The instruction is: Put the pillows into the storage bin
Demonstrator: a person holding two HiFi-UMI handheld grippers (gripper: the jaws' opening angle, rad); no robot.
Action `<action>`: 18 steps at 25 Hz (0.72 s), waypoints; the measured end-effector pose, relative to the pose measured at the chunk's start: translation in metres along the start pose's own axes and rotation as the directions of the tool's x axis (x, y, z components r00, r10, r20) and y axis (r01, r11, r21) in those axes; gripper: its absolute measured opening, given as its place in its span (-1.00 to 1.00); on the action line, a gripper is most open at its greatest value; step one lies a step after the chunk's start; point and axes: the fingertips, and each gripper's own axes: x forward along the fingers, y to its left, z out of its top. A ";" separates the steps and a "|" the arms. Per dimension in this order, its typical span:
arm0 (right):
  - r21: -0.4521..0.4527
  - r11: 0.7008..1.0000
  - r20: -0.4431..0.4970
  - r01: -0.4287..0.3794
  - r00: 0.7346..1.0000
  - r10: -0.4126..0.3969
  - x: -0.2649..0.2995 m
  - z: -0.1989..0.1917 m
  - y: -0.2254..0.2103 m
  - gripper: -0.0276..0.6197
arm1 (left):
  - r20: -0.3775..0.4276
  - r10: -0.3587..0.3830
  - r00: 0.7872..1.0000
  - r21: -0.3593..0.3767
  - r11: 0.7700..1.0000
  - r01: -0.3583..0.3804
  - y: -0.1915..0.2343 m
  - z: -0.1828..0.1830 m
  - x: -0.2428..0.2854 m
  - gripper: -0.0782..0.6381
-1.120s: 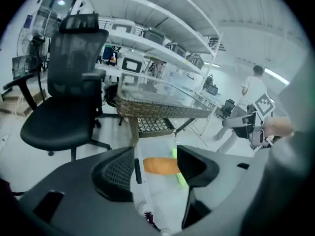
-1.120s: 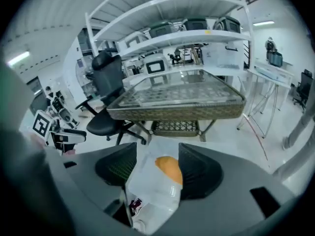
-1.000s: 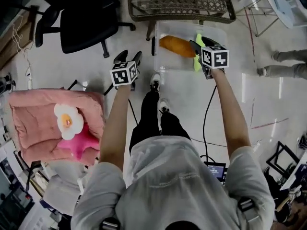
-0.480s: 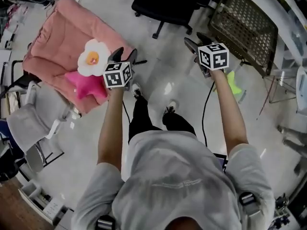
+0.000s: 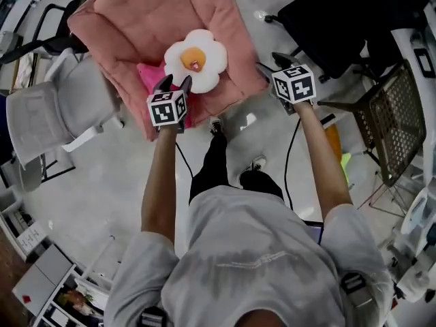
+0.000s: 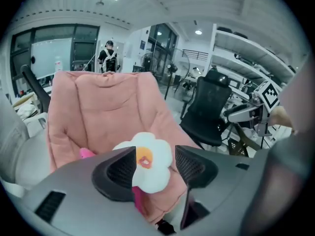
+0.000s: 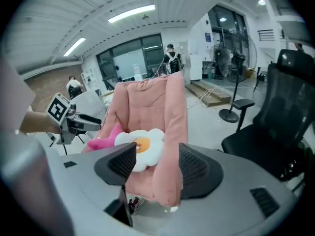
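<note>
Pink quilted fabric covers the armchair [image 5: 129, 12] in the upper left of the head view. Two pillows are laid on its seat: a white flower pillow [image 5: 196, 60] with an orange centre, which rests partly over a pink star pillow [image 5: 148, 75]. Both are propped near the front edge of the seat, so they can be reached from the floor in front.

The left hand-held gripper [image 5: 175, 82] is held just before the star pillow, at the centre left of the frame. Its jaws stand apart, though they have just been drawn in a little. In its own view the flower pillow is framed in the gap, but it lies farther off and is not pressed by either pad.

The right hand-held gripper [image 5: 270, 61] is held at the right front corner of the seat. It is also spread wide and empty, with the flower pillow and the armchair's edge seen beyond its jaws. Both tools are pointed downward at the seat, which is judged to be an approach for a pick-up, probably of the flower pillow, since it lies on top.

At the right edge of the head view, beside the right forearm and a wire-mesh chair [image 5: 392, 114], an orange pillow [image 5: 332, 140] and a green pillow [image 5: 345, 163] can be seen. They are presumed to lie in the storage bin, whose clear walls can hardly be made out. The task is judged to be partly done, with two pillows left to carry across.
</note>
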 end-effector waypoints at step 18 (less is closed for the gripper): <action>-0.167 0.976 -0.438 -0.141 0.897 0.055 0.300 -0.048 0.036 -0.06 | -0.378 -0.079 0.923 -0.054 0.997 0.063 0.118 -0.076 0.146 0.14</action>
